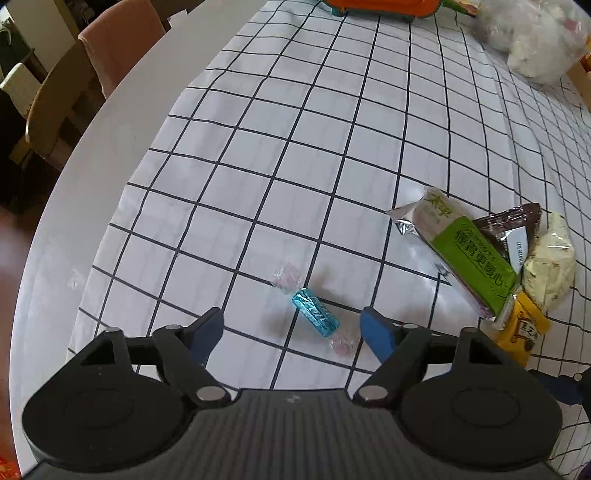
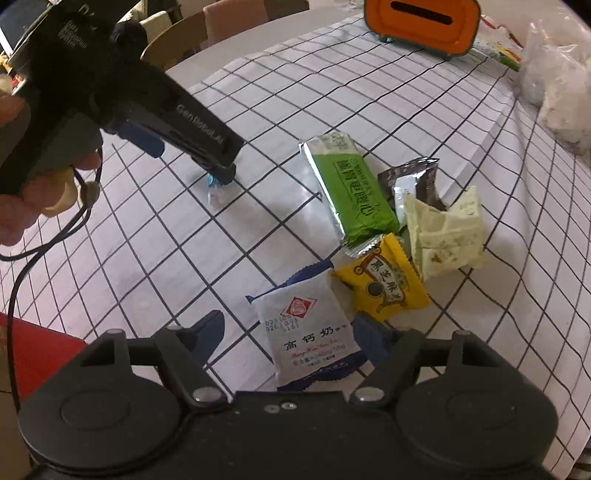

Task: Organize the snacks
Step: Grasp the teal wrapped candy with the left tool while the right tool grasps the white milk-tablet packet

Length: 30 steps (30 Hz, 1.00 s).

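A blue foil-wrapped candy (image 1: 315, 312) lies on the checked tablecloth between the fingers of my left gripper (image 1: 293, 330), which is open and low around it; the right wrist view shows that gripper (image 2: 221, 177) over the candy (image 2: 216, 194). My right gripper (image 2: 290, 338) is open around a white milk-tablet packet (image 2: 310, 332). A pile of snacks lies beside it: a green bar (image 2: 351, 192) (image 1: 469, 258), a yellow packet (image 2: 384, 284) (image 1: 521, 332), a brown packet (image 2: 413, 181) (image 1: 513, 229) and a pale packet (image 2: 447, 232) (image 1: 550, 262).
An orange container (image 2: 421, 22) (image 1: 384, 7) stands at the far side of the table. A clear bag of white snacks (image 2: 561, 92) (image 1: 532, 40) sits at the far right. Chairs (image 1: 110, 48) stand beyond the table's left edge (image 1: 74, 177). A red object (image 2: 33, 350) is at the near left.
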Motion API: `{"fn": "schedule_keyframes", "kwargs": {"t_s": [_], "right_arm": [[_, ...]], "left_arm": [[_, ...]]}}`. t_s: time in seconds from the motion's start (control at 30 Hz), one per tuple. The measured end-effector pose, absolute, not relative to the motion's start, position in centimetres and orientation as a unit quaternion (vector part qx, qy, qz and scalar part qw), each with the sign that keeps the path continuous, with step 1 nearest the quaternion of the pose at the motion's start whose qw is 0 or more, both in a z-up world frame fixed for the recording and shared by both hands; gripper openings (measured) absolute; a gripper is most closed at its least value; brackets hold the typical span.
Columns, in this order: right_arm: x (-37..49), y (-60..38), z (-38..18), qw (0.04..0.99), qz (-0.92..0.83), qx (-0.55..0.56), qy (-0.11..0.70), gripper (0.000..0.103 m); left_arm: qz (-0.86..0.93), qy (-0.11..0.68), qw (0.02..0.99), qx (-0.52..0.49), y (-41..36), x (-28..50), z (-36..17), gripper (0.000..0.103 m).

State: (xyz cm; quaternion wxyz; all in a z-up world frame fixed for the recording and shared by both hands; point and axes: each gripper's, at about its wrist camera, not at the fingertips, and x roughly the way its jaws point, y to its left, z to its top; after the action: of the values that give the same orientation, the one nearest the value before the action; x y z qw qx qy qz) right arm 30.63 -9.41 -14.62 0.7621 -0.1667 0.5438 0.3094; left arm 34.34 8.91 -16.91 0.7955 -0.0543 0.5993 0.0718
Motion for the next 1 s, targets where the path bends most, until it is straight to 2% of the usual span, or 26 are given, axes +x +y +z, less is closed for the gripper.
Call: {"fn": "schedule_keyframes", "kwargs": {"t_s": [0.1, 0.17, 0.3, 0.4, 0.47, 0.6, 0.67, 1.0], "right_arm": [[30.6, -9.0, -15.2, 0.758, 0.312, -0.179, 0.544, 0.076], [30.4, -8.7, -15.6, 0.757, 0.312, -0.195, 0.54, 0.076], [30.2, -8.1, -16.1, 0.756, 0.312, -0.212, 0.534, 0.073], [30.1, -7.9, -16.6, 0.755, 0.309, -0.218, 0.536, 0.061], [30.0, -7.7, -16.9, 0.752, 0.308, -0.222, 0.538, 0.051], [29.4, -7.6, -17.1, 0.756, 0.308, -0.224, 0.533, 0.048], [29.3, -7.7, -17.0, 0.758, 0.304, -0.219, 0.534, 0.046], [28.9, -8.9, -15.5, 0.776, 0.288, -0.174, 0.534, 0.045]], "left_arm": [[0.077, 0.604, 0.792, -0.053, 9.0, 34.5, -17.5, 0.072], [0.076, 0.609, 0.787, -0.056, 9.1, 34.6, -17.9, 0.065], [0.077, 0.607, 0.789, -0.06, 9.2, 34.8, -18.1, 0.061], [0.078, 0.603, 0.792, -0.059, 9.0, 34.9, -18.0, 0.053], [0.077, 0.6, 0.794, -0.058, 9.1, 35.1, -18.0, 0.044], [0.071, 0.595, 0.799, -0.052, 9.1, 35.0, -17.9, 0.029], [0.066, 0.594, 0.8, -0.051, 9.0, 34.9, -17.7, 0.014], [0.059, 0.595, 0.8, -0.05, 9.5, 33.8, -17.1, 0.012]]}}
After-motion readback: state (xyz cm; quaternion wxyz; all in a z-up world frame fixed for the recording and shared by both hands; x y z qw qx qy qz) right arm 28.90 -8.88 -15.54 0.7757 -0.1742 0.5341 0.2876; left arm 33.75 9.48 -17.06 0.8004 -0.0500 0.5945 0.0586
